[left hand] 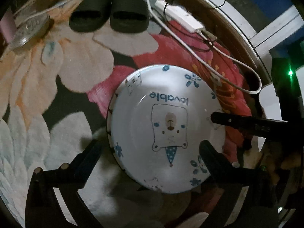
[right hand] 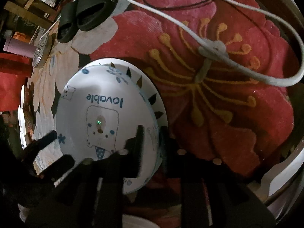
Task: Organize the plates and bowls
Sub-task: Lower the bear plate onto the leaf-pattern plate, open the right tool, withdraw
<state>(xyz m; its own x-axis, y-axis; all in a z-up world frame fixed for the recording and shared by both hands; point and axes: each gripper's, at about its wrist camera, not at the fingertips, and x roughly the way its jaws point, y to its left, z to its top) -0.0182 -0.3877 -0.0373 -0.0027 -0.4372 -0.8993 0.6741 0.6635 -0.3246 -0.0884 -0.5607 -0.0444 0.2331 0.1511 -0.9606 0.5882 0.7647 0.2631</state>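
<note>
A white plate (left hand: 167, 125) printed with "lovable" and a bear lies face up on a second plate (right hand: 145, 78) whose rim bears dark triangles. Both rest on a flowered carpet. My left gripper (left hand: 150, 143) is wide open above the top plate: one finger hangs over the carpet at the plate's left, the other over its near right rim, and neither presses on it. My right gripper (right hand: 152, 129) is open, its fingers astride the top plate's right rim (right hand: 152, 133) with a gap on either side. One right finger (left hand: 237, 122) reaches in across the rim in the left wrist view.
A pair of black slippers (left hand: 108, 13) sits on the far side of the carpet (left hand: 76, 66). A white cable (left hand: 237, 62) and a power strip (left hand: 178, 15) lie beyond the plates. A clear patterned dish (left hand: 28, 32) lies far left. More white plates (right hand: 20, 102) show at the left edge.
</note>
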